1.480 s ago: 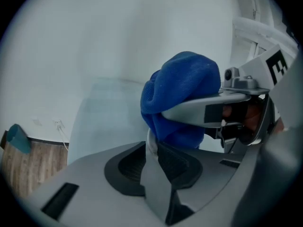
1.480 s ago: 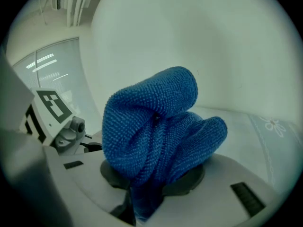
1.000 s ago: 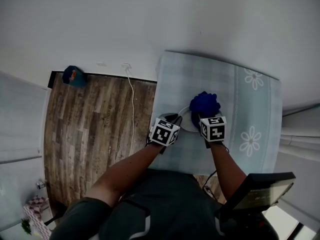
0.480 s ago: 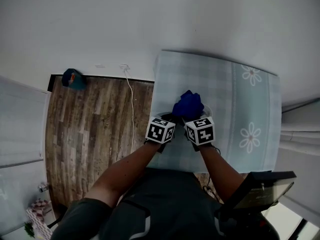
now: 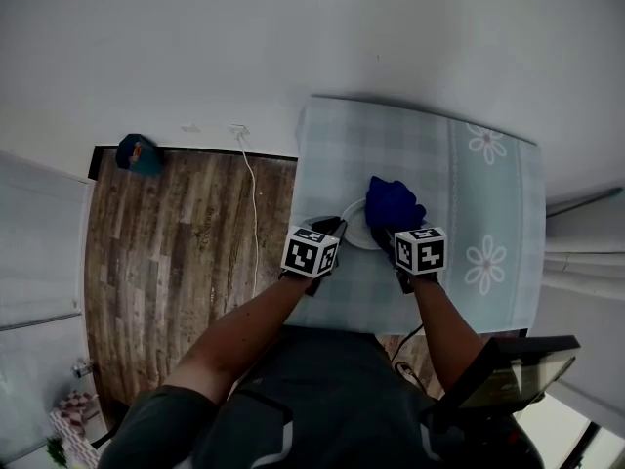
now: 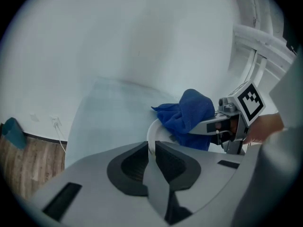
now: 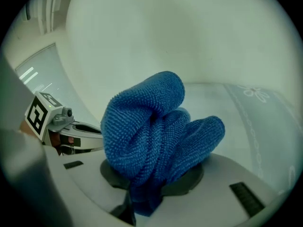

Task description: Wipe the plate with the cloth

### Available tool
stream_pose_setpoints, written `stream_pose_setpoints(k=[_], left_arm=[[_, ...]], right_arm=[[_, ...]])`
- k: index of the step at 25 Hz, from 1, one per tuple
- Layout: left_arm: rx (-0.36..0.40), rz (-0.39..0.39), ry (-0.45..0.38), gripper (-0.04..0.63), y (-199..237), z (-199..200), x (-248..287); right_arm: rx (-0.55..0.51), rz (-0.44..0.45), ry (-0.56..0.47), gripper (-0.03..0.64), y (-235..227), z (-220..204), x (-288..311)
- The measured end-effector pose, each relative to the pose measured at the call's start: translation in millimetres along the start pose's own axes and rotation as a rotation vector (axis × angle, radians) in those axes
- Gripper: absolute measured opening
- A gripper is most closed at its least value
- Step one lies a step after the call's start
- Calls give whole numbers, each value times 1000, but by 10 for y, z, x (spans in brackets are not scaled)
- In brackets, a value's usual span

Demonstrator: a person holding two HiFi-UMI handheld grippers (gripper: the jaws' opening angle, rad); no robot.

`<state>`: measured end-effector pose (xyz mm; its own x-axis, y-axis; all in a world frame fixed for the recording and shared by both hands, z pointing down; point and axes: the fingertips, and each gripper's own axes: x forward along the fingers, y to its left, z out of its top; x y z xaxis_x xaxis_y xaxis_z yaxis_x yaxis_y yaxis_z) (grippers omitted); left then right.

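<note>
Wiping seems midway: the left gripper (image 6: 151, 148) clamps the plate (image 5: 355, 233) rim on the table (image 5: 439, 159), while the right gripper (image 7: 144, 197) pinches the cloth (image 5: 393, 203) against the plate's right side, its left probably unwiped.

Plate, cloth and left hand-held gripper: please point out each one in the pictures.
plate (image 5: 357, 231), head view, bare white left part.
cloth (image 7: 151, 126), right gripper view, middle of the blue bundle.
left hand-held gripper (image 6: 151, 146), left gripper view, between its fingertips.
</note>
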<state>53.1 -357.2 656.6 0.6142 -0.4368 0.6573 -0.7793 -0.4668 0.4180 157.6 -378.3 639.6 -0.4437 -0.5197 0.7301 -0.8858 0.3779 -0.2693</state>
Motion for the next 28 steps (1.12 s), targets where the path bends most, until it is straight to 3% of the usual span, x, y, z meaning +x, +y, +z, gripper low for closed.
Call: stream_pose_setpoints(k=[9,19,23,28], left_arm=[[-1,3,-5,52,20,-13,6],[8,7,-9,46,15,4,41],[0,0,-8,46,0,-3,34],[-82,6,-56,46,145,75,-90]], right_arm=[[13,-76,-84,118,-309,343,-280],[-53,-54,-13,118,-241,-228,-346],[10,-57,-30,118,-168,-327,-469],[-27,85,-95,118,514,42,-311]])
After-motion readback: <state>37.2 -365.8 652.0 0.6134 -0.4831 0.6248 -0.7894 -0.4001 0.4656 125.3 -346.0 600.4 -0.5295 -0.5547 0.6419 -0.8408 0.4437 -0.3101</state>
